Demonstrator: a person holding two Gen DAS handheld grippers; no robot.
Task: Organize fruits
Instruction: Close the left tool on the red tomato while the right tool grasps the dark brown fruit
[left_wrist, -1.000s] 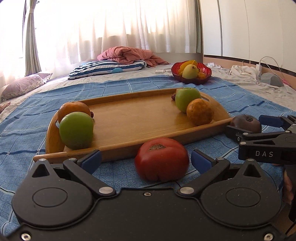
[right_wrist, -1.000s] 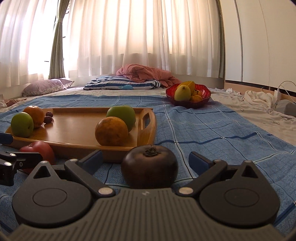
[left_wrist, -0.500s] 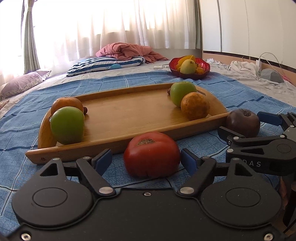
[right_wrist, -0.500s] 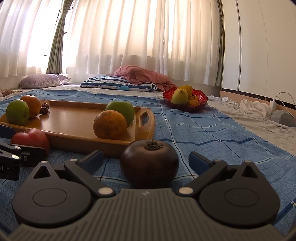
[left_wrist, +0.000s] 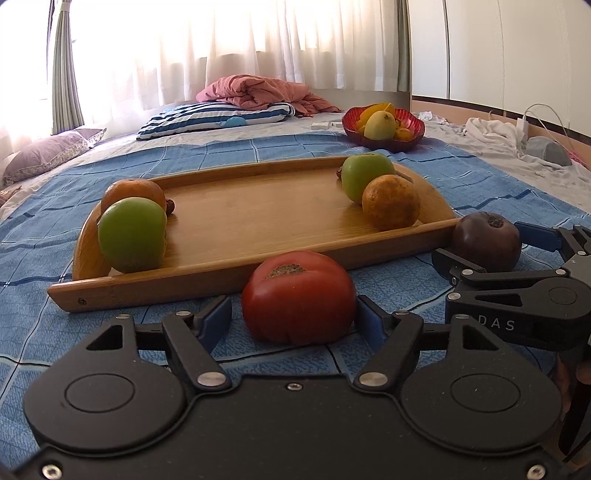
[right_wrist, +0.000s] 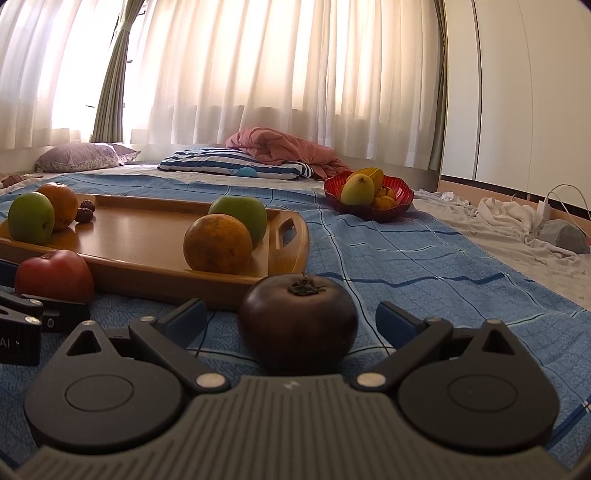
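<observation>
Blue bedspread (left_wrist: 461, 177): red tomato (left_wrist: 299, 295) between closing left claw (left_wrist: 293, 319) pads.

"DAS" on right tongs (left_wrist: 491, 245)

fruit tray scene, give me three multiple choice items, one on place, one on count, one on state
1. Where is the red tomato?
A. on the wooden tray
B. on the blue cloth in front of the tray
C. in the red bowl

2. How many green apples are on the tray?
A. two
B. one
C. four

3. How is the right hand-held gripper?
A. shut on an orange
B. out of view
C. open around the dark tomato

Answers: 1 B, it sits on cloth before the tray's near rim. 2 A, one at each end. 3 C, gaps show both sides.
</observation>
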